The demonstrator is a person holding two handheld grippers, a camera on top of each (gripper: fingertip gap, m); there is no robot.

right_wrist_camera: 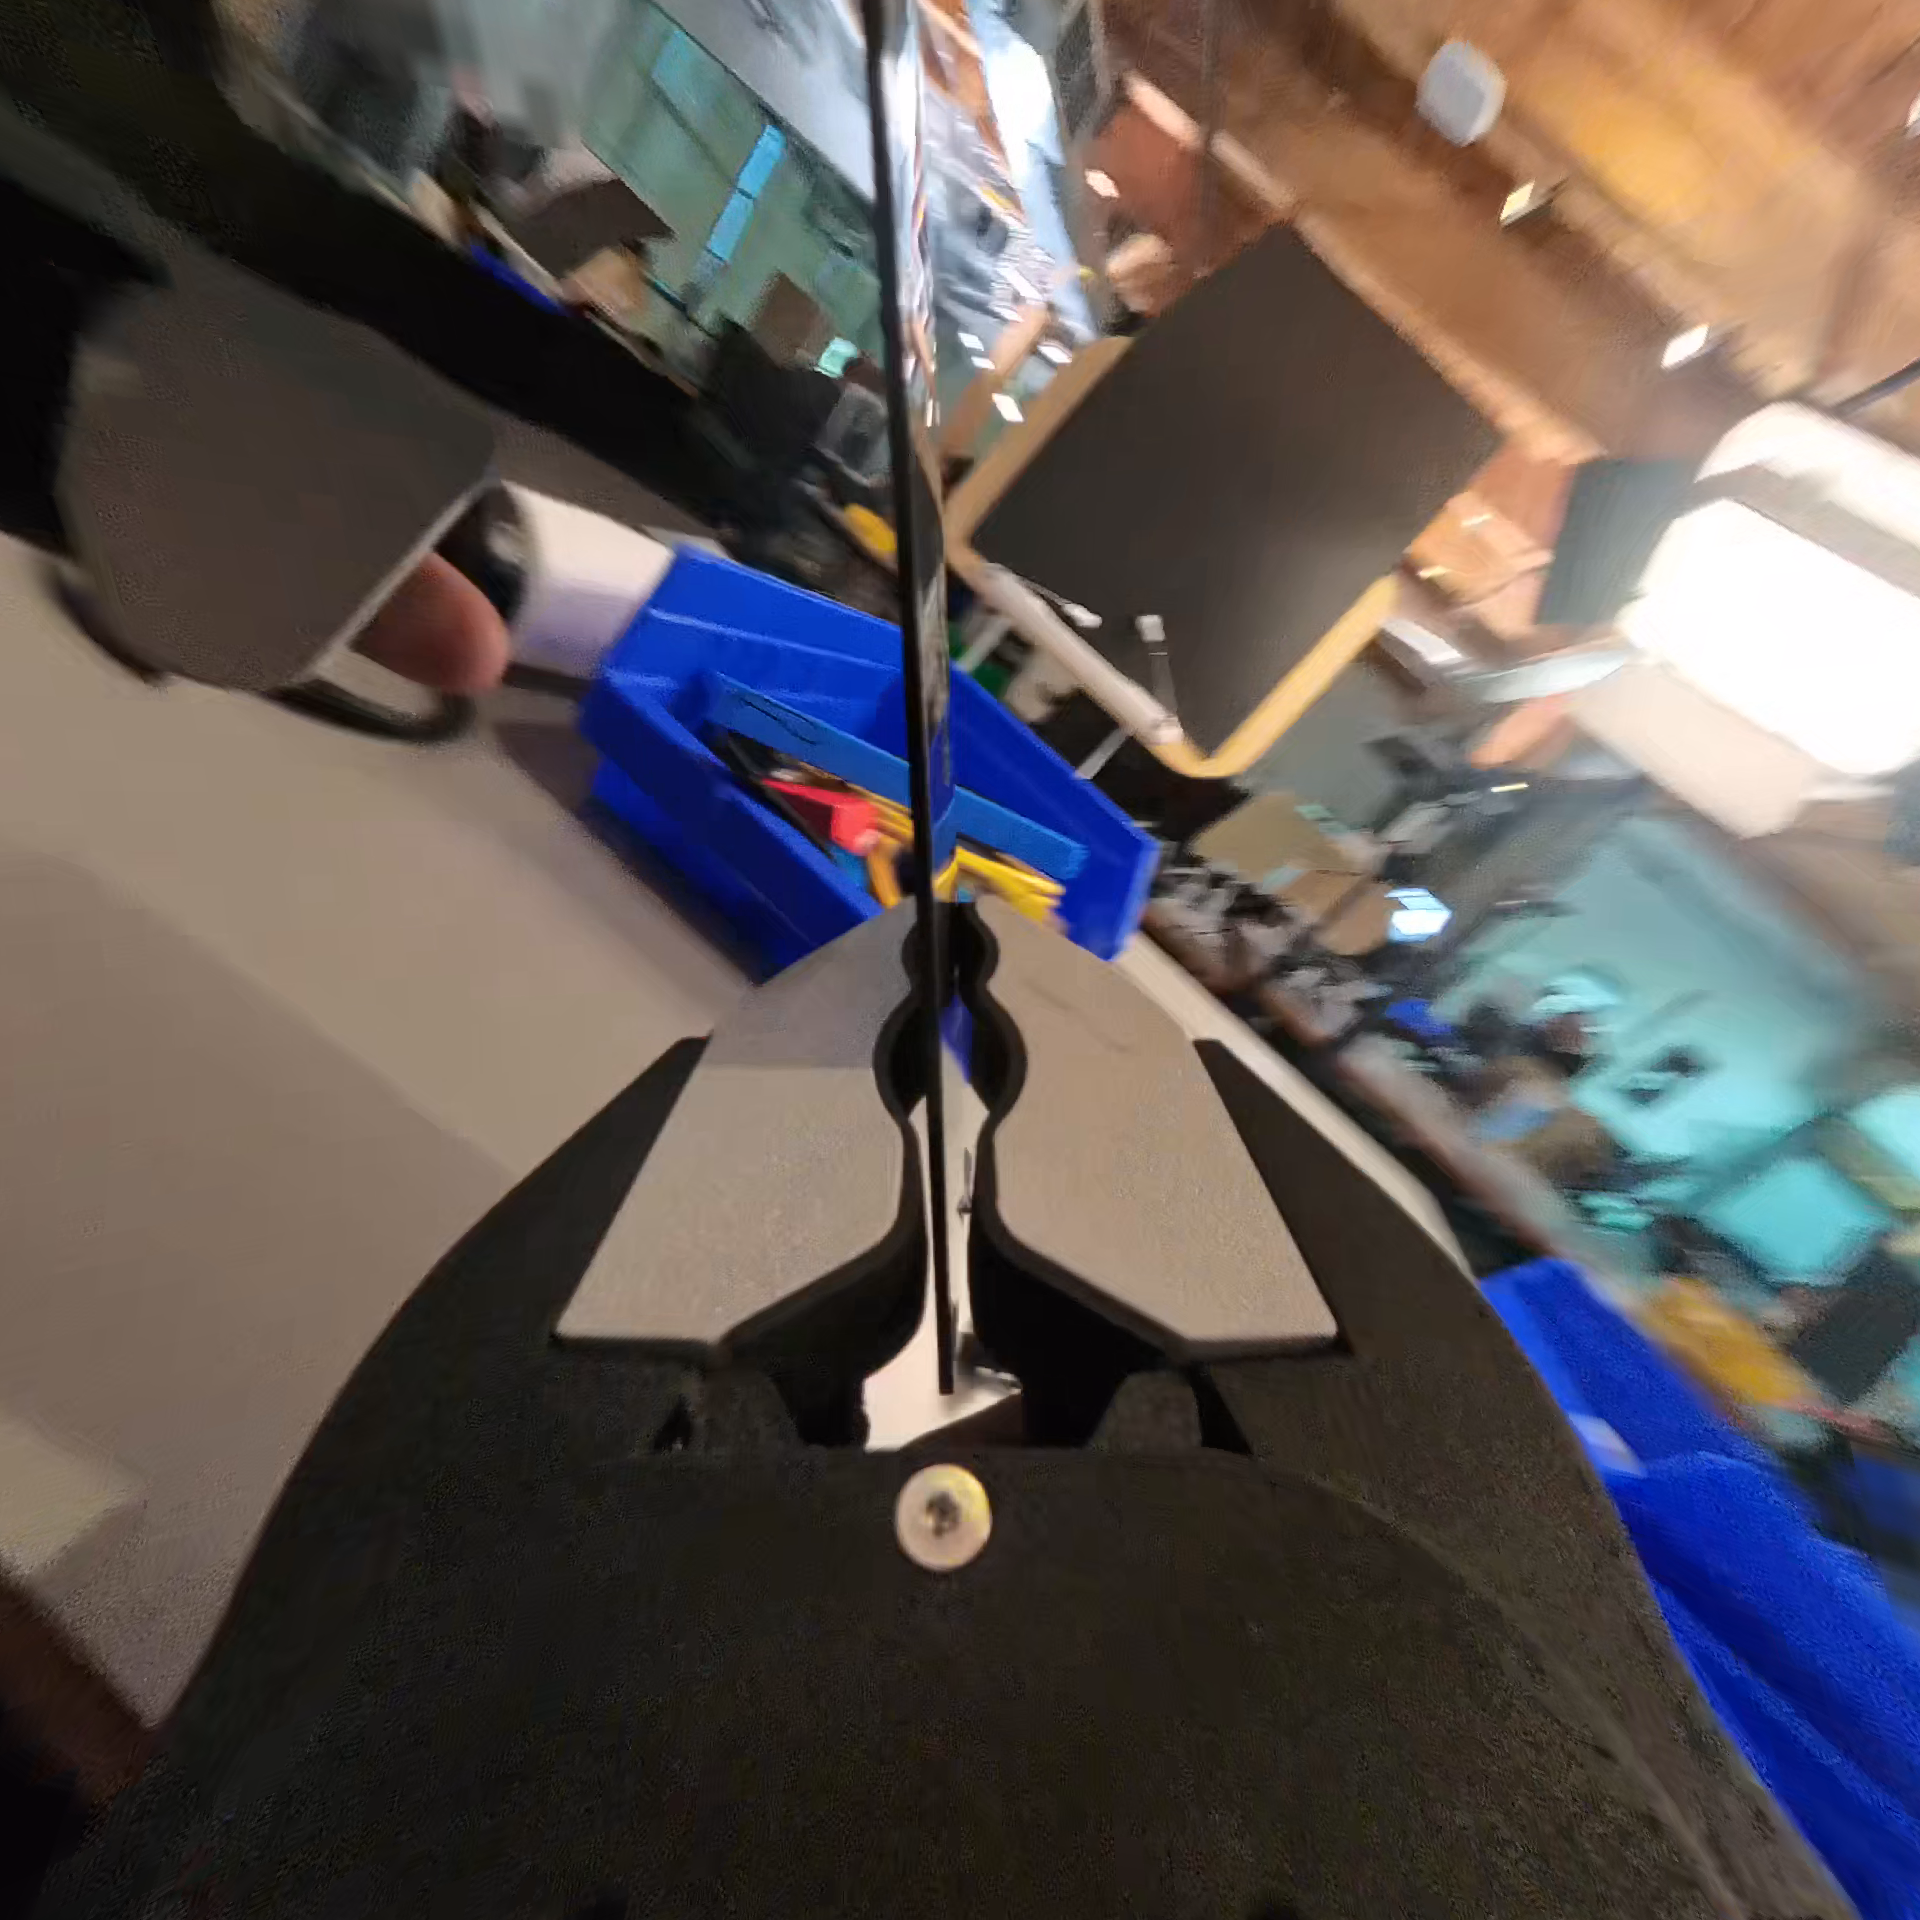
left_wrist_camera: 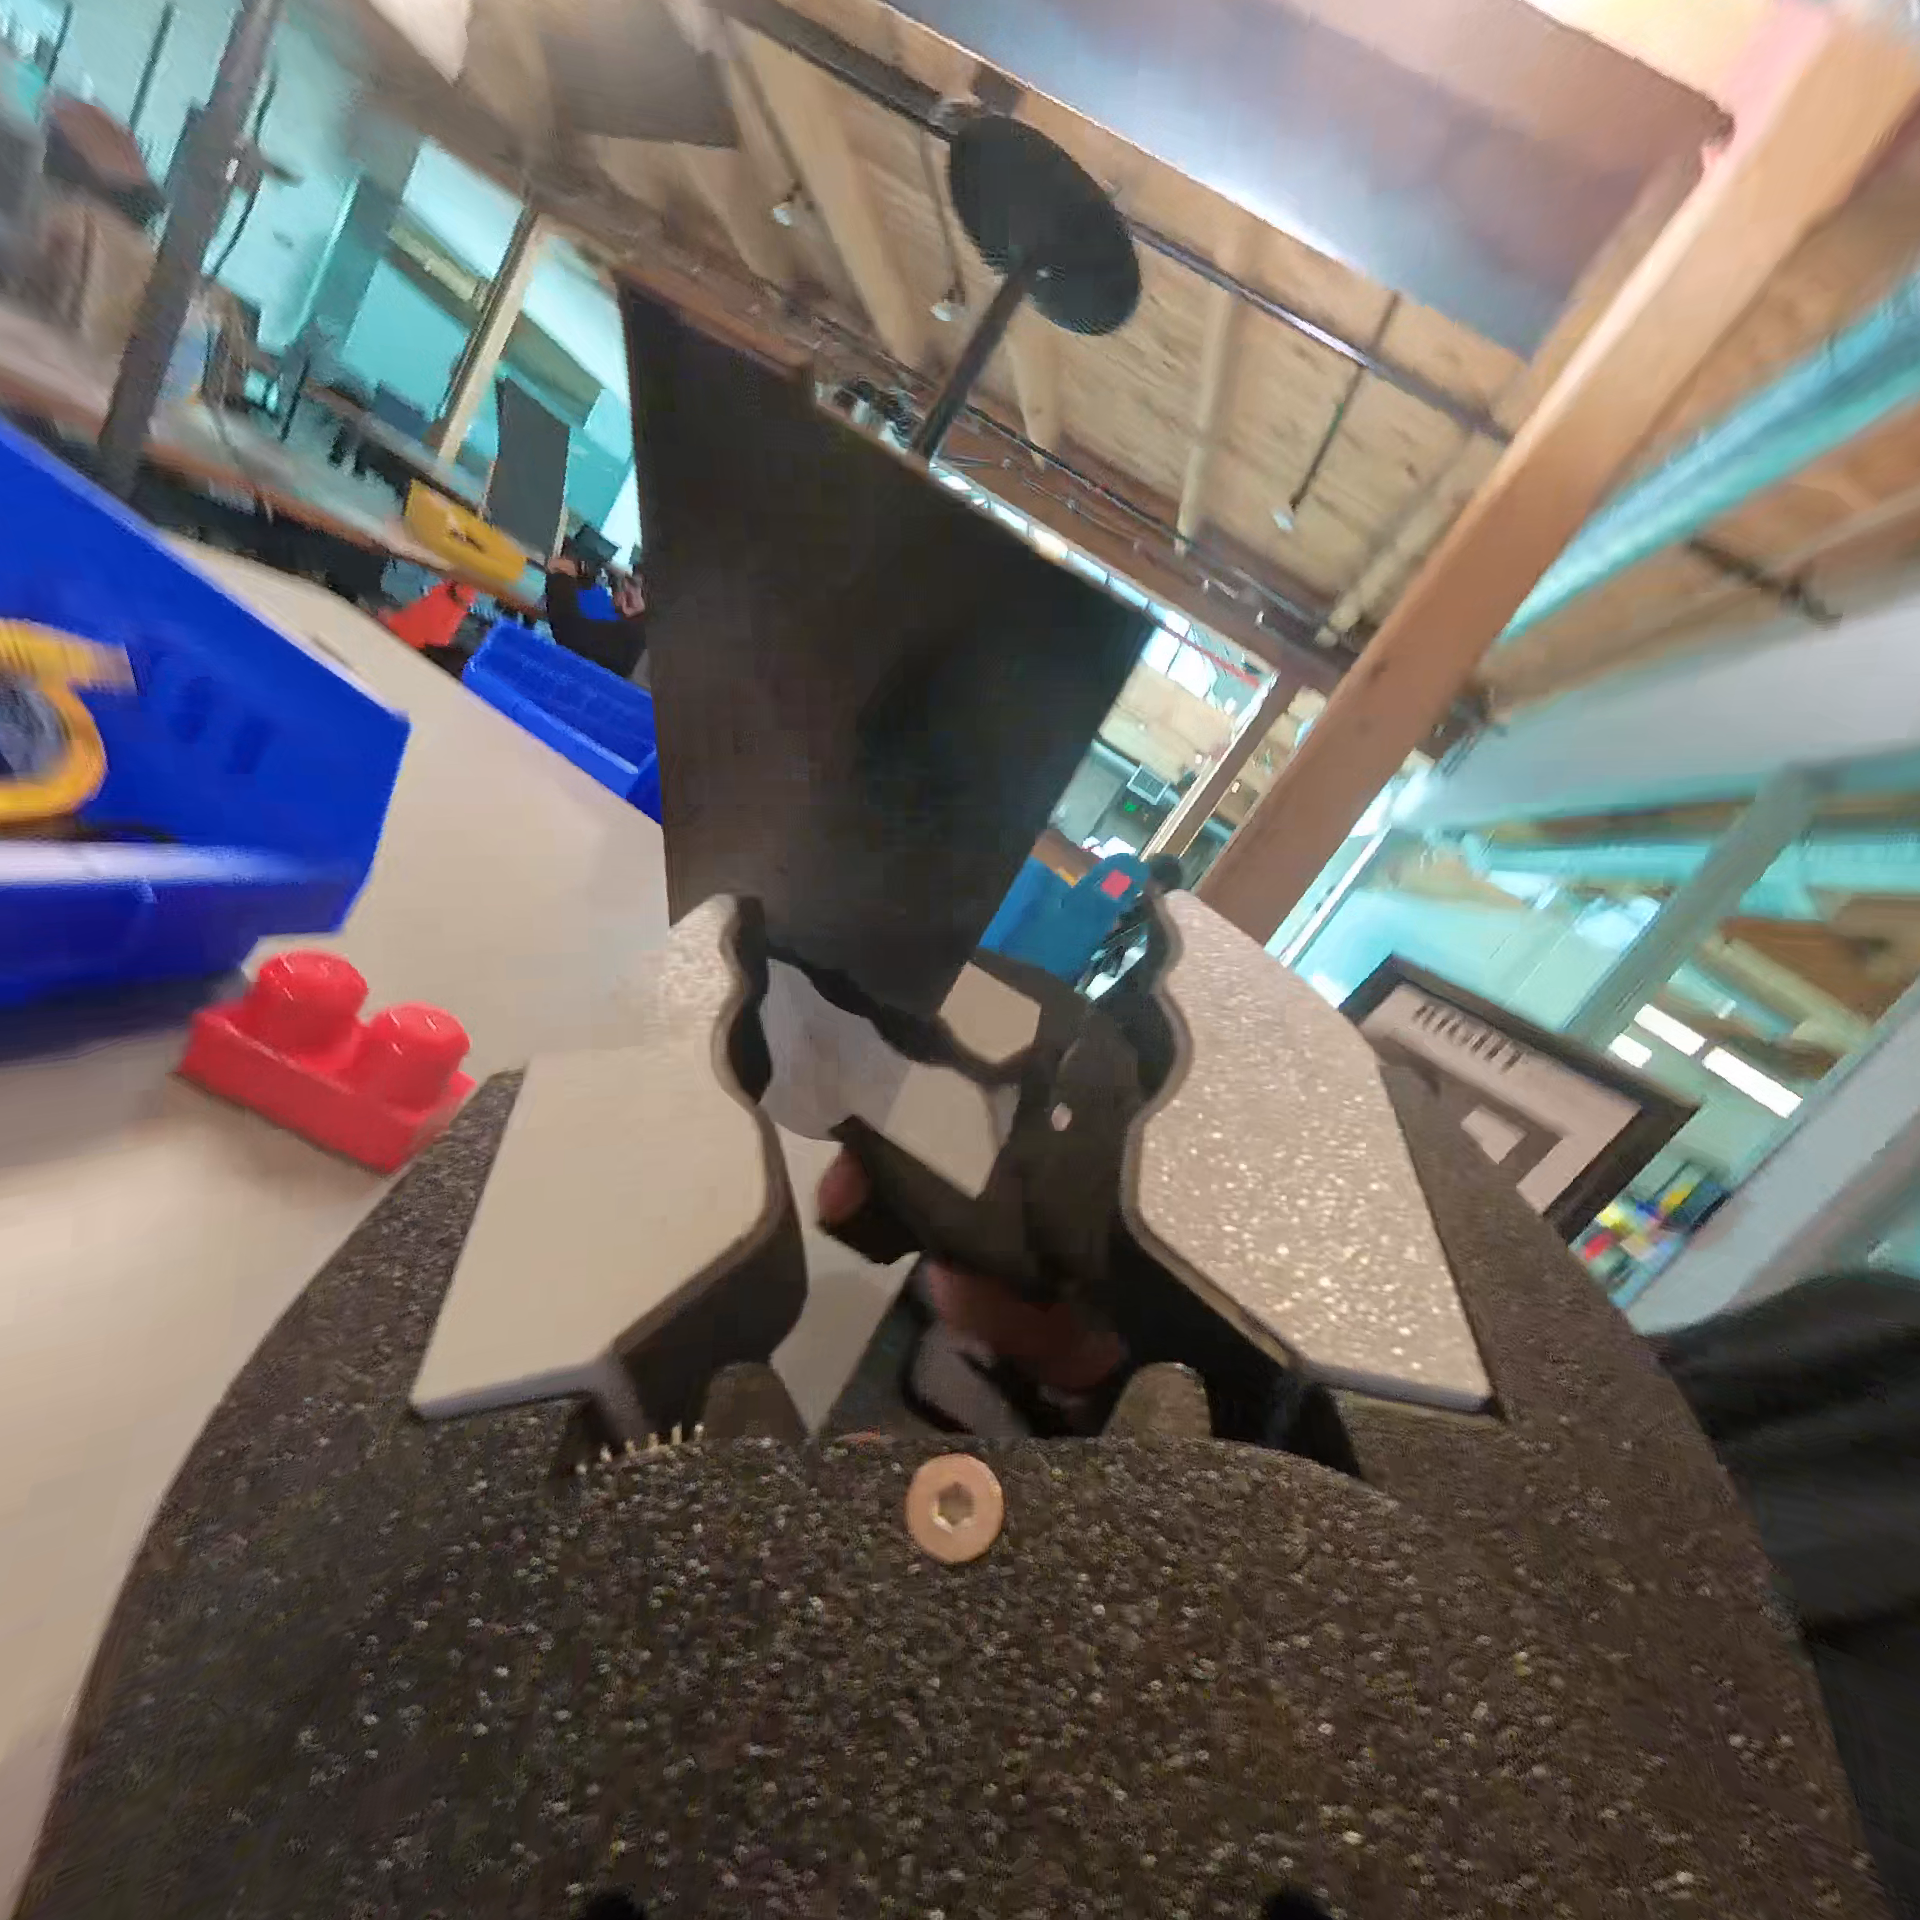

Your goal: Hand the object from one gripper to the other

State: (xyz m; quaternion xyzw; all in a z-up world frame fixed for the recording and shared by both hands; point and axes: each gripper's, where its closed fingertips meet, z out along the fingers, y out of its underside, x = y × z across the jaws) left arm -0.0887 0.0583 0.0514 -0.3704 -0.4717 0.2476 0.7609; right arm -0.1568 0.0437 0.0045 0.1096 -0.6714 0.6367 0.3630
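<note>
A thin black flat sheet (left_wrist_camera: 852,644) stands upright in my right gripper (right_wrist_camera: 945,925), which is shut on its lower edge. In the right wrist view the sheet (right_wrist_camera: 899,416) shows edge-on as a dark line. My left gripper (left_wrist_camera: 951,925) is open and empty, with its fingers spread wide. Between them I see the right gripper (left_wrist_camera: 914,1023) farther off, holding the sheet. In the right wrist view a grey finger (right_wrist_camera: 270,468) of the left gripper shows at the upper left, apart from the sheet, with a person's fingertip under it.
A red toy brick (left_wrist_camera: 332,1060) lies on the white table (left_wrist_camera: 499,831). A blue bin (left_wrist_camera: 187,748) stands at the left and more blue bins (left_wrist_camera: 561,696) behind. In the right wrist view a blue bin (right_wrist_camera: 727,665) with mixed items stands ahead, another (right_wrist_camera: 1766,1507) at the lower right.
</note>
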